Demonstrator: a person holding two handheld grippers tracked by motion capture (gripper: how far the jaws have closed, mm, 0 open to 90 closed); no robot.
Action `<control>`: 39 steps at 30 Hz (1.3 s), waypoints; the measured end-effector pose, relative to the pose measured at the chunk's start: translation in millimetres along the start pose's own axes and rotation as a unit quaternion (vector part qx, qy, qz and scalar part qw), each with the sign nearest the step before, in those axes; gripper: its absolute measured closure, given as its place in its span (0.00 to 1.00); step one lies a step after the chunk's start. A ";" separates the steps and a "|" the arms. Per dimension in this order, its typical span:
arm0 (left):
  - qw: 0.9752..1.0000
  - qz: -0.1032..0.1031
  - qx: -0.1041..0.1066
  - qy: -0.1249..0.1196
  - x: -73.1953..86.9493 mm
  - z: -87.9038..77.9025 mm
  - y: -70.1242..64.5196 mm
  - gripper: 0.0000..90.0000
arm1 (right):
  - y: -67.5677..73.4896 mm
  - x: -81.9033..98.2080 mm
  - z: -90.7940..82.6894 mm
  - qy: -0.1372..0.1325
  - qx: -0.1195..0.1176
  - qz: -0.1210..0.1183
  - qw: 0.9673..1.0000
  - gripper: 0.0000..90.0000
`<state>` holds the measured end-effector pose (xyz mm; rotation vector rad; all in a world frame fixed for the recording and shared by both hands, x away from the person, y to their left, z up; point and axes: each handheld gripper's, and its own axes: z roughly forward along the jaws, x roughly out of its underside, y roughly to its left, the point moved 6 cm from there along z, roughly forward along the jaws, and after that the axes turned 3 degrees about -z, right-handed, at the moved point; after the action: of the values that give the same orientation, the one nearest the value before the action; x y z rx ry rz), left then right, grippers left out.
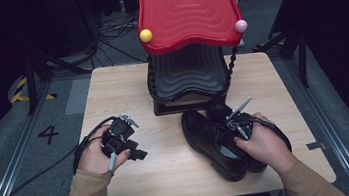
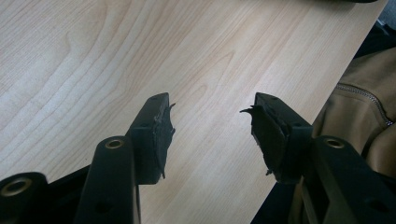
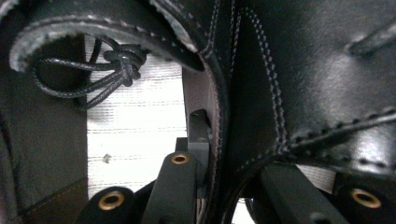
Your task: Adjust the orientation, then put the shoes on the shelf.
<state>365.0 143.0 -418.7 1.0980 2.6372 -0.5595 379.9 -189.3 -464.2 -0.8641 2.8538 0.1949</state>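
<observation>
Two black leather lace-up shoes (image 1: 206, 137) stand side by side on the right half of the wooden table (image 1: 121, 92). My right gripper (image 1: 237, 129) reaches down into them from above. In the right gripper view, one jaw sits inside a shoe over its white insole (image 3: 135, 126). The other jaw lies beyond the stitched leather wall (image 3: 224, 93), and the right gripper (image 3: 233, 158) is shut on that wall. A knotted lace (image 3: 121, 63) hangs inside. My left gripper (image 1: 136, 152) rests at the table's left, open (image 2: 210, 121) over bare wood, with nothing between its fingers.
A stand with a red wavy panel (image 1: 187, 11) over a black wavy panel (image 1: 187, 73) rises at the table's far middle, just behind the shoes. A yellow ball (image 1: 145, 35) and a pink ball (image 1: 240, 26) sit at the red panel's corners. A tan sleeve (image 2: 359, 107) lies near the front edge.
</observation>
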 end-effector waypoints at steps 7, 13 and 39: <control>1.000 -0.001 0.000 -0.003 0.1 -1.0 0.8 0.53 | 6.6 7.3 -13.5 -0.003 -0.035 -0.015 0.999 0.92; 1.000 -0.003 -0.001 -0.006 2.4 -3.8 2.4 0.53 | 12.2 10.1 -31.6 0.000 -0.041 -0.025 0.999 0.92; 1.000 -0.025 -0.005 -0.017 11.3 -11.6 7.0 0.53 | 19.7 4.9 -109.7 0.016 -0.043 -0.032 0.998 0.92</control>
<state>361.4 159.7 -414.1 1.0148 2.6420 -0.5693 353.0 -194.2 -356.0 -0.9826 2.8600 0.3009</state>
